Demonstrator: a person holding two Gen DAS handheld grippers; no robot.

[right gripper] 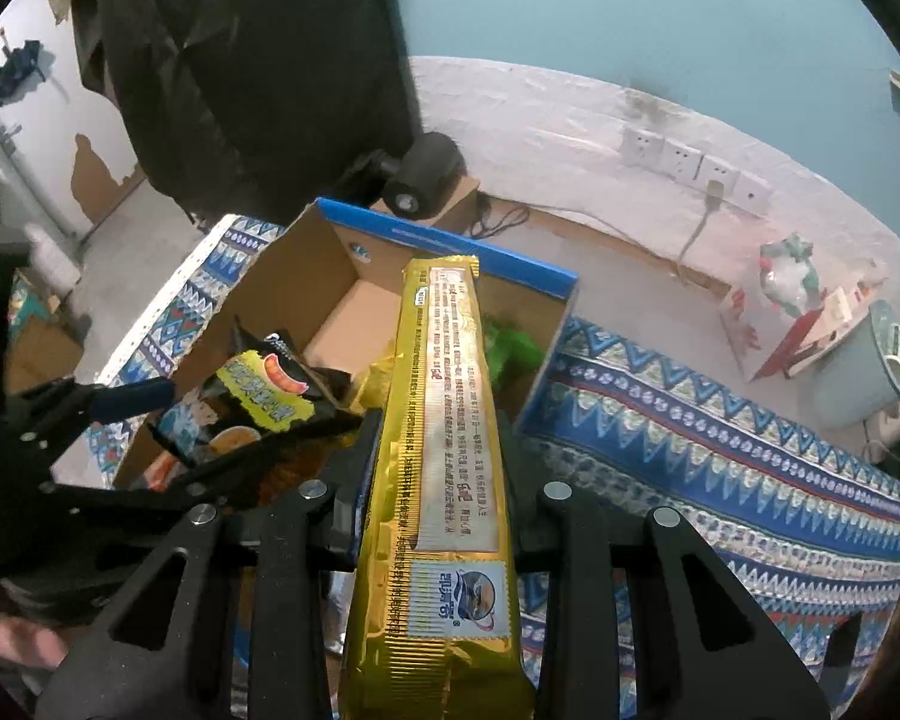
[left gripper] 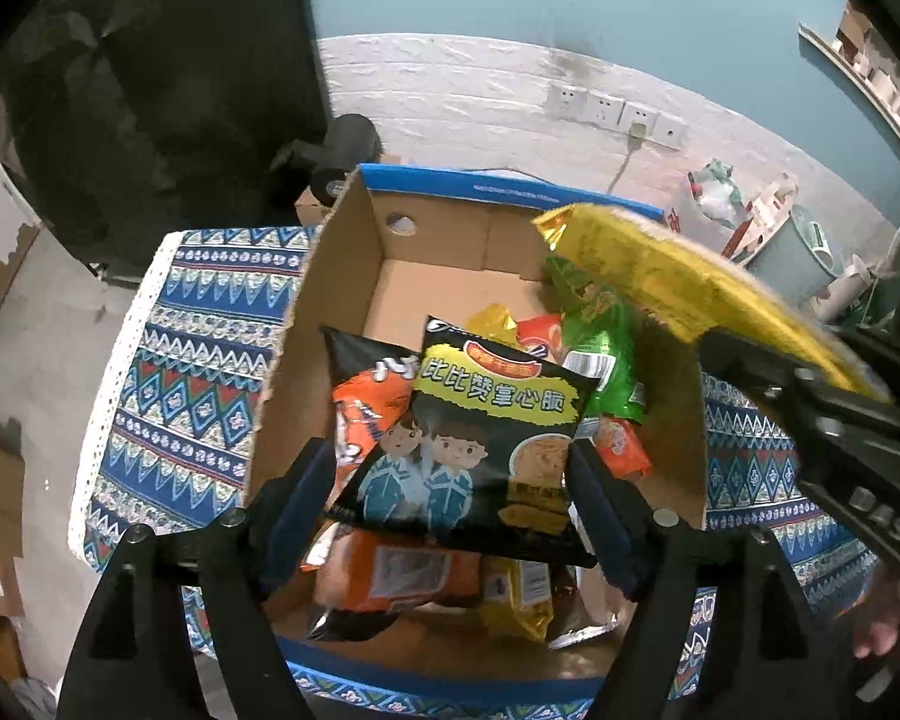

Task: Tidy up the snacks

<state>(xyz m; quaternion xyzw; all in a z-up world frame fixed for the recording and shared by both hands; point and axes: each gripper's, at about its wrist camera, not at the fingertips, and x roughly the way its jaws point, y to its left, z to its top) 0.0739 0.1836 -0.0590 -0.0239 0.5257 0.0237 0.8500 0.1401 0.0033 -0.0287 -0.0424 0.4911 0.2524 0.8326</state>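
Note:
An open cardboard box (left gripper: 354, 252) with a blue rim stands on a patterned cloth and holds several snack bags: orange (left gripper: 360, 408), green (left gripper: 600, 330) and yellow ones. A black snack bag (left gripper: 474, 420) with cartoon figures lies tilted over them, between the fingers of my left gripper (left gripper: 450, 450). The jaws stand wide and the pads do not press on it. In the right wrist view the black bag (right gripper: 258, 396) rests loosely by that gripper's lower finger. My right gripper (right gripper: 438, 426) is shut on a long gold-yellow packet (right gripper: 444, 396). It holds the packet (left gripper: 660, 264) above the box's right side.
The blue patterned tablecloth (right gripper: 720, 432) covers the table around the box (right gripper: 306, 276). Behind are a white wall with sockets (left gripper: 618, 111), a black cylindrical device (left gripper: 348, 144), a pale bucket (right gripper: 870, 360) and clutter on the floor. A person's hand (left gripper: 888, 630) shows at the right edge.

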